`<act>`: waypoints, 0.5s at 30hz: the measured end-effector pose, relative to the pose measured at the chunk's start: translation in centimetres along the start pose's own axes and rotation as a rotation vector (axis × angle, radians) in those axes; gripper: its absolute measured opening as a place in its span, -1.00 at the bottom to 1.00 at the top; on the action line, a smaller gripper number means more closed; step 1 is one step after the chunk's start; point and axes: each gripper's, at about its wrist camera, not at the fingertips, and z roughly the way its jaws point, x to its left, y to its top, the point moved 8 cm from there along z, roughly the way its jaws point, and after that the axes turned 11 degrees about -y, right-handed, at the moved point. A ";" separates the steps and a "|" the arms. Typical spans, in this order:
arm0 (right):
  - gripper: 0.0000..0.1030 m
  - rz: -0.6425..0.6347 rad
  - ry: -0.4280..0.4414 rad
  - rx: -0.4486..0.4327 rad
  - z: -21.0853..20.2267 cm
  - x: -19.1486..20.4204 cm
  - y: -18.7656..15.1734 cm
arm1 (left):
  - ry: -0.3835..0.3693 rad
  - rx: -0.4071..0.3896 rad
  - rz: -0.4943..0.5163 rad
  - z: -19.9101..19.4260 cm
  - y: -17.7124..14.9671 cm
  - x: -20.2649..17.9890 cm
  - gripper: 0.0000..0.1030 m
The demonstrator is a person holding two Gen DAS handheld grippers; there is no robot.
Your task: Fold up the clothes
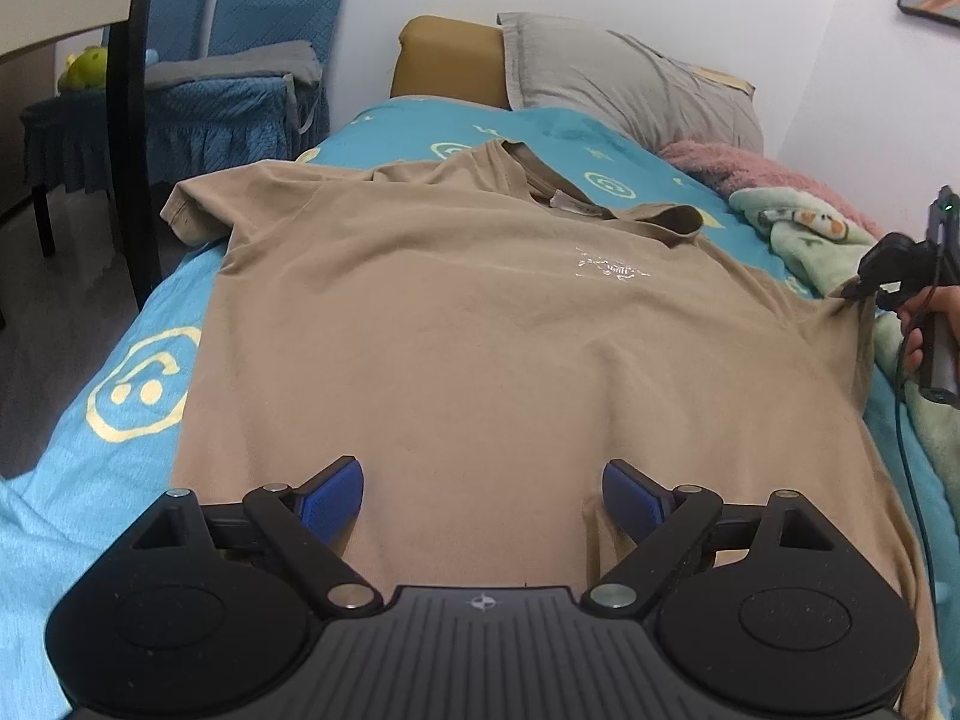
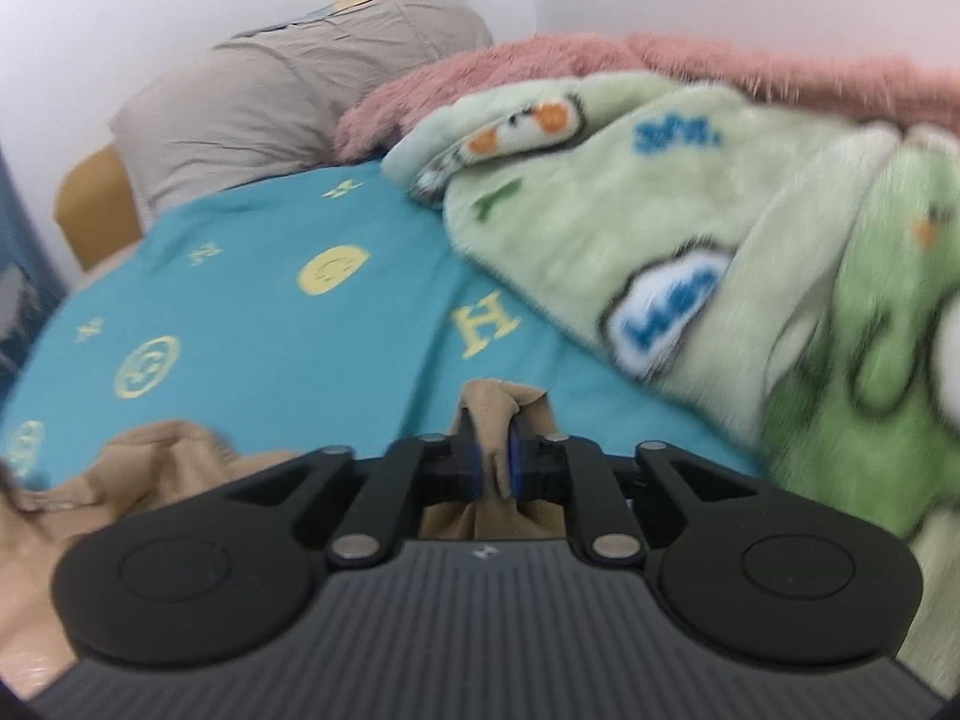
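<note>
A tan T-shirt (image 1: 480, 324) lies spread front-up on the bed, collar toward the pillow. My left gripper (image 1: 483, 486) hovers open over the shirt's lower hem area, blue pads wide apart with nothing pinched. At the right edge of the left wrist view, my right gripper (image 1: 855, 291) pinches the shirt's right sleeve and lifts it into a peak. In the right wrist view, that gripper (image 2: 495, 450) is shut on a bunch of tan T-shirt (image 2: 501, 402) fabric between its blue pads.
The bed has a teal sheet (image 1: 138, 384) with yellow smiley prints. A grey pillow (image 1: 624, 84) lies at the head. A green plush blanket (image 2: 690, 252) and pink blanket (image 2: 540, 72) are heaped along the right side. A blue-covered chair (image 1: 228, 102) stands at the left.
</note>
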 end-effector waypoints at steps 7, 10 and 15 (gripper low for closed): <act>0.85 0.036 0.213 0.017 -11.6 1.9 -4.2 | -0.004 0.008 0.017 -0.7 0.2 -0.2 0.73; 0.85 0.002 0.277 0.009 -19.0 2.9 -6.7 | -0.019 -0.010 0.049 -2.1 0.5 -1.0 0.73; 0.85 0.000 0.324 0.012 -29.6 2.2 -10.4 | -0.043 -0.024 0.099 -4.6 0.3 -2.5 0.73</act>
